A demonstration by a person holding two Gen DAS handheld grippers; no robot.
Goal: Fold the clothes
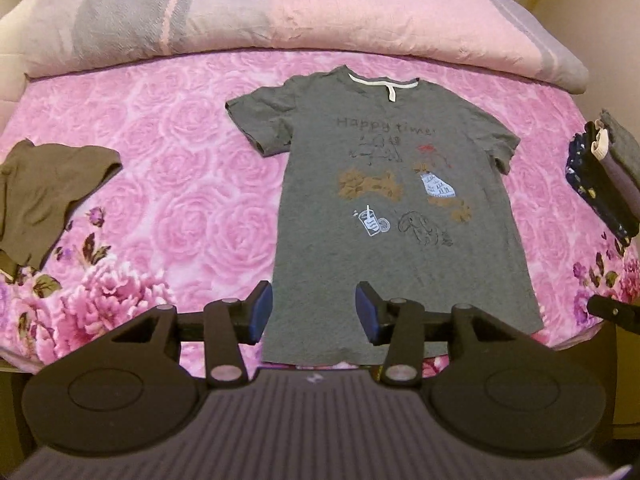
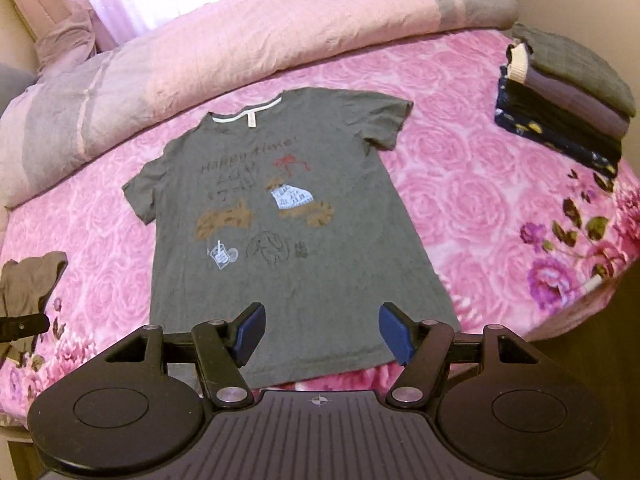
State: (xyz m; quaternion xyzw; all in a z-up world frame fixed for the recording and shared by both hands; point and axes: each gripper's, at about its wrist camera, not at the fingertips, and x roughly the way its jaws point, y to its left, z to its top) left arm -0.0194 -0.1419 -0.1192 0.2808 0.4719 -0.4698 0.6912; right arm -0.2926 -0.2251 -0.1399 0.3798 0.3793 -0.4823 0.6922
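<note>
One grey printed T-shirt [image 1: 400, 208] spread flat, one loose brown garment [image 1: 44, 192] to the left, one stack of folded clothes [image 2: 568, 108] to the right, some four or five pieces, exact count unclear. One rolled duvet [image 1: 280, 20]; two grippers, left gripper [image 1: 314, 312] and right gripper [image 2: 322, 334], each with two blue pads

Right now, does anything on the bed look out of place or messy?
Only the brown garment, lying crumpled near the bed's left edge. The grey T-shirt lies flat, print up, and the folded stack on the right is tidy. Both hand-held grippers are open and empty.
</note>
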